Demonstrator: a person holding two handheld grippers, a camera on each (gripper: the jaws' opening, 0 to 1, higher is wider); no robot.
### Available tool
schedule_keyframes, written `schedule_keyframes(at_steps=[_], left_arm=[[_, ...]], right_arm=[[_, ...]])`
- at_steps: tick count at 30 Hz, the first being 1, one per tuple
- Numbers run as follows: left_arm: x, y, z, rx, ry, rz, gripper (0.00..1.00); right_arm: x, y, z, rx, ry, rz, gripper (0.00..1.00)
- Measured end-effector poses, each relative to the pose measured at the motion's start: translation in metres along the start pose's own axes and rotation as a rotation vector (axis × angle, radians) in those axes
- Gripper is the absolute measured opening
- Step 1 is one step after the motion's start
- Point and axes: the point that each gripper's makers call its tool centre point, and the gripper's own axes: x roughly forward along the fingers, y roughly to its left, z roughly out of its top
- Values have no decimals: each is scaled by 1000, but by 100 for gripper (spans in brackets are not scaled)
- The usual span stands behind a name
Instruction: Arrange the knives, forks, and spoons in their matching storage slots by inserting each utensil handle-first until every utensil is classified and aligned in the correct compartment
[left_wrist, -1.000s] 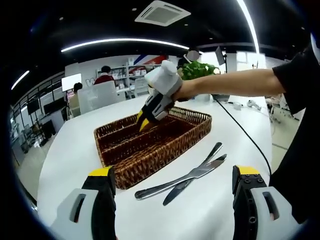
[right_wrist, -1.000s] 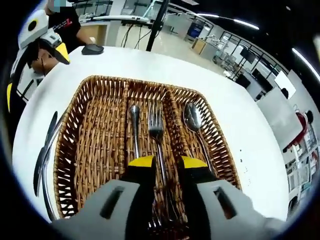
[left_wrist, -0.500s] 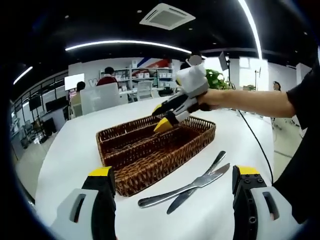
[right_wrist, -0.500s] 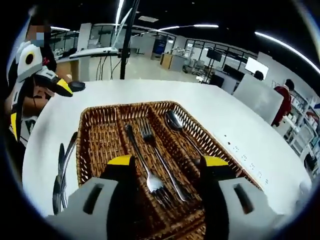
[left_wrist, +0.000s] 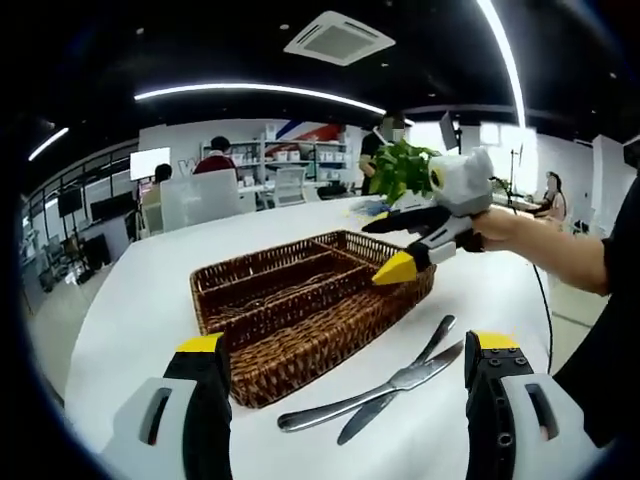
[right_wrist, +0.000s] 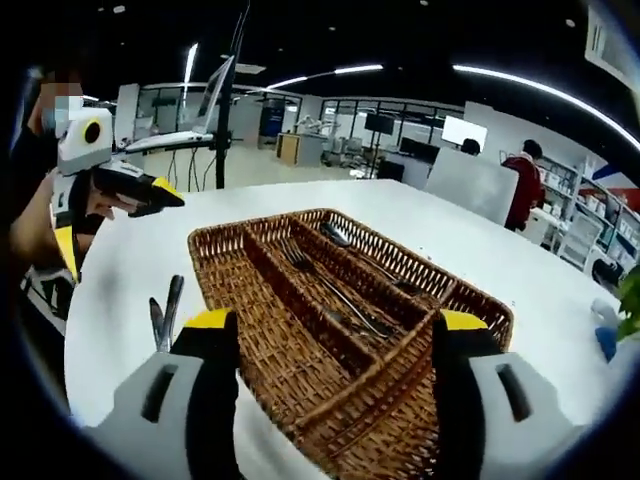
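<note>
A brown wicker basket (left_wrist: 300, 335) (right_wrist: 400, 375) with three long slots lies on the white table. A fork (right_wrist: 303, 262) and another utensil lie in its middle slot, and a spoon (right_wrist: 336, 236) lies in the far slot. Two knives (left_wrist: 395, 380) (right_wrist: 166, 308) lie crossed on the table beside the basket. My left gripper (left_wrist: 350, 350) (right_wrist: 115, 222) hovers open over the table's near edge, short of the knives. My right gripper (right_wrist: 335, 325) (left_wrist: 390, 247) is open and holds nothing, raised off the basket's end.
A potted plant (left_wrist: 400, 170) stands behind the basket, and a cable (left_wrist: 540, 290) runs along the table's right side. White table (left_wrist: 130, 300) spreads to the left of the basket. People, desks and shelves fill the office behind.
My right gripper has opened wider and drawn back up out of the basket, leaving the fork in the middle slot. My left gripper has stayed almost still.
</note>
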Motion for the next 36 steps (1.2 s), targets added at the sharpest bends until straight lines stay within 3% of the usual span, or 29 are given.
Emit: schedule_keyframes(at_steps=[5, 8, 12, 17, 23, 36], left_arm=[[-2, -3, 2, 1, -22, -7, 99], [-3, -5, 1, -1, -24, -12, 99], [-6, -7, -4, 2, -15, -10, 99], [-12, -9, -6, 8, -18, -13, 99], [-13, -10, -9, 24, -11, -19, 99], [-8, -13, -5, 49, -3, -61, 99]], right_arm=[[-32, 7, -13, 71, 2, -39, 90], [-47, 16, -26, 77, 45, -51, 94], [-67, 15, -26, 113, 11, -97, 95], [-88, 19, -34, 112, 25, -116, 97], [-102, 22, -32, 118, 16, -123, 97], [-103, 28, -33, 95, 49, -108, 98]])
